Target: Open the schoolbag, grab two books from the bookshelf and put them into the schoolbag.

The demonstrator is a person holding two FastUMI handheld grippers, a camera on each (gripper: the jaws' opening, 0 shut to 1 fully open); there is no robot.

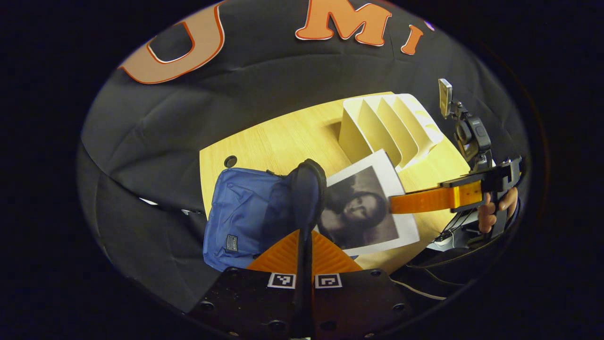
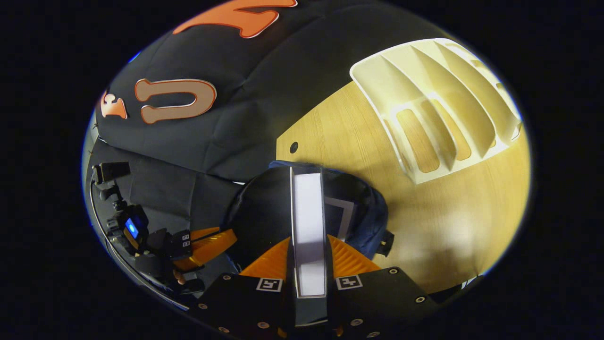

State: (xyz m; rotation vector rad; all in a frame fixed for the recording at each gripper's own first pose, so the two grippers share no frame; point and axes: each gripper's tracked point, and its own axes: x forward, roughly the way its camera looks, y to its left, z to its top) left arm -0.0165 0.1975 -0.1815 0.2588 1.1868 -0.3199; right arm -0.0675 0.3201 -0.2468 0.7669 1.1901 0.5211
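A blue schoolbag (image 1: 245, 212) lies on the wooden table (image 1: 278, 141). My left gripper (image 1: 304, 248) is shut on its dark flap (image 1: 306, 189) and holds it lifted. My right gripper (image 1: 395, 204), held by a hand (image 1: 493, 210), is shut on a book with a portrait cover (image 1: 363, 208) beside the raised flap. In the right gripper view this book (image 2: 309, 208) shows edge-on between my right gripper (image 2: 309, 250) fingers, pointing into the schoolbag (image 2: 375, 222) mouth. A white-bordered book (image 2: 347, 210) seems to lie inside. The left gripper (image 2: 224, 238) shows at lower left.
The white slotted bookshelf (image 1: 387, 127) (image 2: 439, 104) stands on the table behind the bag, its slots bare. A cable hole (image 1: 230, 161) (image 2: 294, 147) sits near the table's corner. Cables (image 1: 448, 236) hang off the table's near edge. Bare tabletop (image 2: 453, 222) lies beside the bag.
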